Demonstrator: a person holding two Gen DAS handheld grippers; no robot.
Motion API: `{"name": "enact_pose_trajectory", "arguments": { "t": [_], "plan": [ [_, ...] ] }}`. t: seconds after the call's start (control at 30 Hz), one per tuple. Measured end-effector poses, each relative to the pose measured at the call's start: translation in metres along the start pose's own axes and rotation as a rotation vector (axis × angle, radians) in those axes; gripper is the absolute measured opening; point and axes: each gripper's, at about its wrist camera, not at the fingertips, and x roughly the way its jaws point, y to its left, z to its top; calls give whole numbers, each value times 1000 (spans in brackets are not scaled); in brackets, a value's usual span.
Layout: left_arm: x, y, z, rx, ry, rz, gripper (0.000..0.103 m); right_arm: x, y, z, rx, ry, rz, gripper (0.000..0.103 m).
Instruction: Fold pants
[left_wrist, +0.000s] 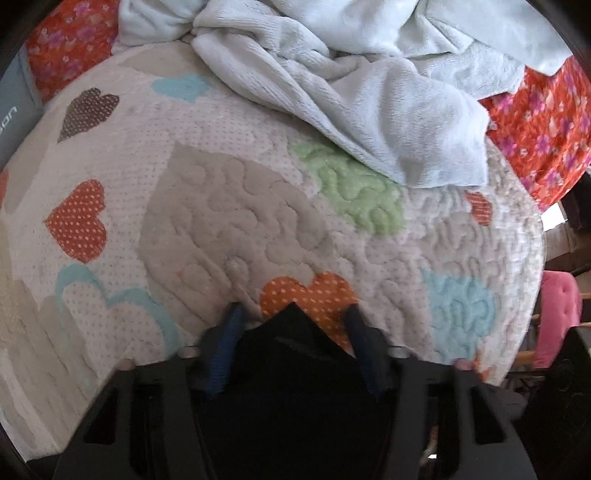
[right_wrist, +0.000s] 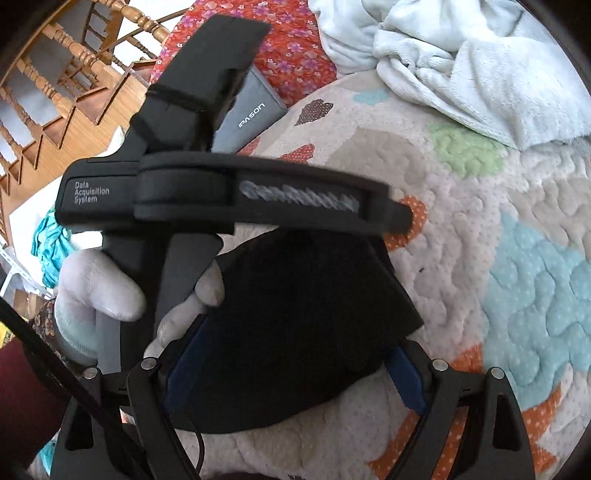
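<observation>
Black fabric: the dark folded pants (right_wrist: 303, 325) lie in a compact bundle on the quilted heart-patterned bedspread (left_wrist: 236, 206), under and between both tools.
Left gripper (left_wrist: 293, 314): points steeply down at the bundle, and a peak of the black cloth rises between its blue-padded fingers (left_wrist: 231, 332); I cannot tell whether the pads pinch the cloth or only straddle it.
Right gripper (right_wrist: 291, 373): jaws spread wide around the near edge of the bundle, pads clear of the cloth, so released.
Gloved hand (right_wrist: 99, 291): a person's white-gloved hand grips the handle of the left tool, seen from the right wrist view.
Risk, slack fold: if the left pads hold only the top layer, lifting would likely peel the bundle open.
Risk, bedspread: pads pressed this low could catch the soft quilt along with the pants.
Risk, crowding: both tools work very near each other, so a sideways move may knock them together.
Risk, neighbours: the pale fleece blanket (left_wrist: 362, 92) lies well apart, an unlikely snag.
</observation>
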Motion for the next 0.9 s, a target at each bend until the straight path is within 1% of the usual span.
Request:
{"name": "enact_pose_trajectory", "arguments": {
  "t": [0.03, 0.07, 0.1, 0.13, 0.17, 0.23, 0.33, 0.43, 0.5, 0.57, 0.6, 0.67, 0.73, 0.77, 0.83, 0.9],
  "plan": [
    [-2, 3, -1, -14, 6, -18, 22, 0, 1, 1, -1, 1, -17, 74],
    [-5, 7, -2, -30, 5, -49, 19, 1, 0, 3, 4, 0, -31, 62],
    [-8, 10, -3, -45, -4, -73, 18, 1, -3, 5, 20, 2, -19, 55],
    [-13, 14, -6, -57, -18, -91, 17, 2, -7, 7, 44, 12, 9, 34],
    [-17, 16, -9, -68, -32, -100, 16, 5, -13, 9, 92, 40, 58, 22],
    [-29, 21, -15, -96, -66, -118, 15, 6, -15, 11, 124, 45, 86, 22],
    [-54, 33, -27, -136, -123, -131, 15, 3, -2, 14, 108, 43, 105, 22],
    [-83, 41, -43, -183, -183, -148, 15, -1, 27, 19, 44, 43, 130, 22],
    [-101, 51, -58, -233, -225, -177, 15, -2, 47, 19, 5, 51, 144, 21],
    [-120, 67, -81, -301, -273, -217, 15, 1, 70, 20, -45, 71, 160, 21],
    [-132, 79, -97, -346, -304, -233, 15, 4, 83, 19, -75, 84, 165, 21],
    [-145, 95, -121, -413, -343, -242, 15, 13, 110, 15, -137, 118, 172, 21],
    [-154, 117, -154, -505, -382, -258, 15, 25, 132, 10, -194, 152, 172, 21],
    [-156, 126, -168, -548, -396, -265, 15, 34, 147, 5, -237, 179, 167, 21],
    [-158, 149, -200, -645, -413, -304, 15, 52, 165, -4, -288, 226, 163, 21],
    [-161, 170, -227, -729, -433, -335, 15, 77, 181, -14, -332, 303, 164, 24]
  ]
}}
